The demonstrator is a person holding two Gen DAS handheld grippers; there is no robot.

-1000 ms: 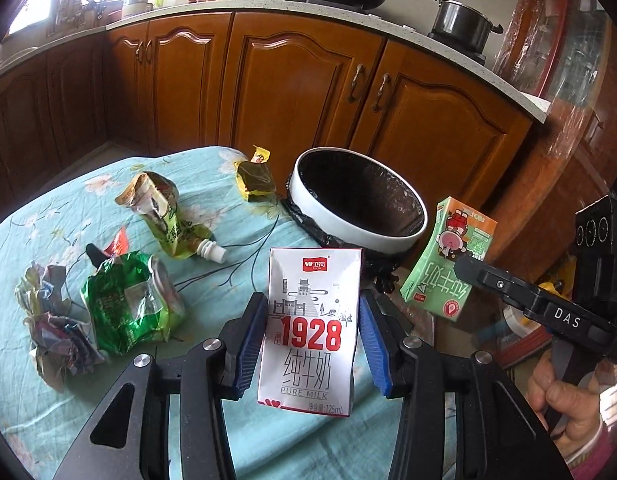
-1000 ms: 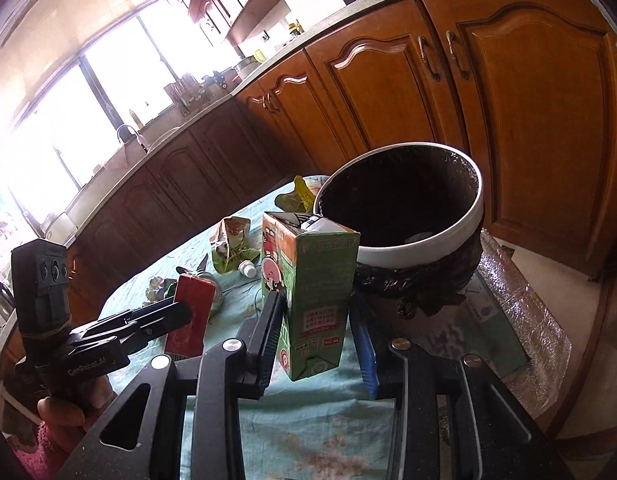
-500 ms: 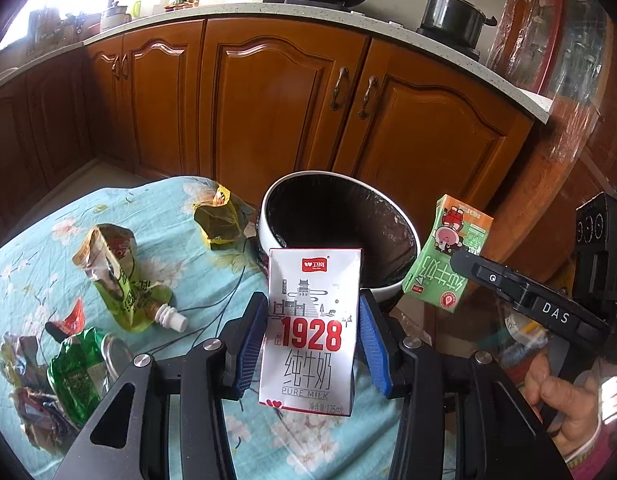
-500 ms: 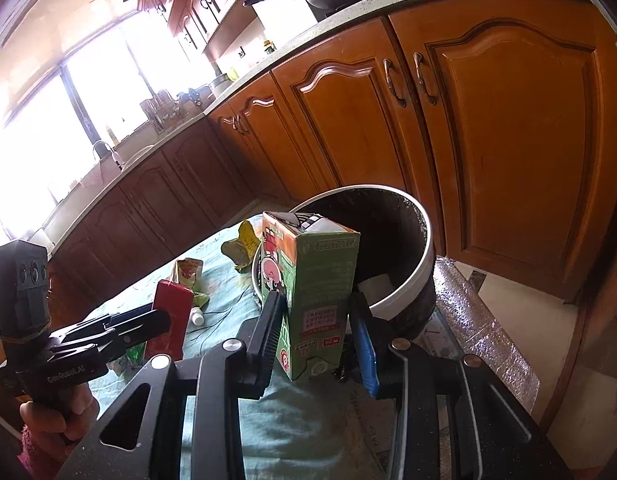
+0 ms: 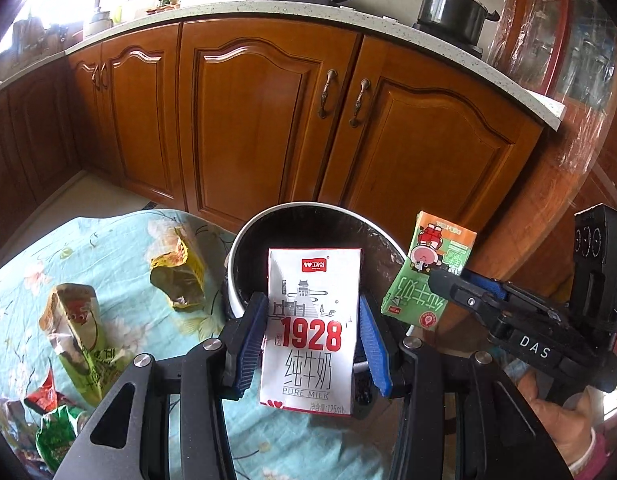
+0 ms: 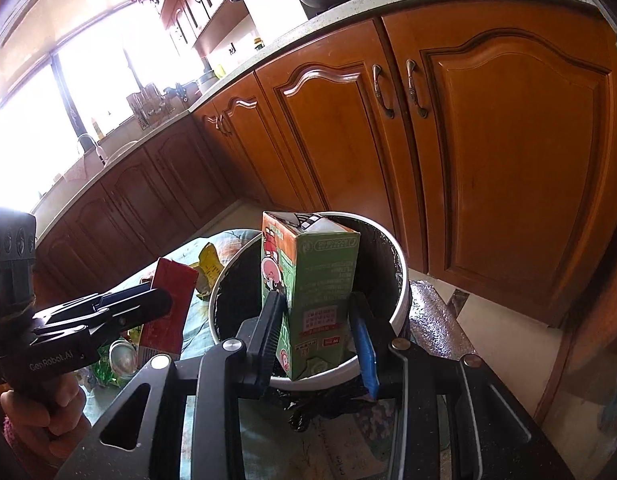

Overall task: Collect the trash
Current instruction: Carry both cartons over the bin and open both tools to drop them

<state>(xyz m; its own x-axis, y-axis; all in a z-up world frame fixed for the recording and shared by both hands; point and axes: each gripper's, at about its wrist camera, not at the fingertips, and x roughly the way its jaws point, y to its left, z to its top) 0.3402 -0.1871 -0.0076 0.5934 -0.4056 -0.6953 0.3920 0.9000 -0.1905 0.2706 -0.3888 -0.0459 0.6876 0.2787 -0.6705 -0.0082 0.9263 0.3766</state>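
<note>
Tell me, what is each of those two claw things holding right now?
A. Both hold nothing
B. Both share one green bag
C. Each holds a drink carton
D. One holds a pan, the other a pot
C: the left gripper clamps the white milk carton, the right gripper the green carton.

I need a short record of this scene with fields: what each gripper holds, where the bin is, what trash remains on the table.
left gripper: shut on white milk carton
right gripper: shut on green drink carton
bin: white rim, black liner, at table edge, just beyond both cartons
table: floral cloth
trash remaining: yellow wrapper, green pouch, crumpled packets at left
</note>
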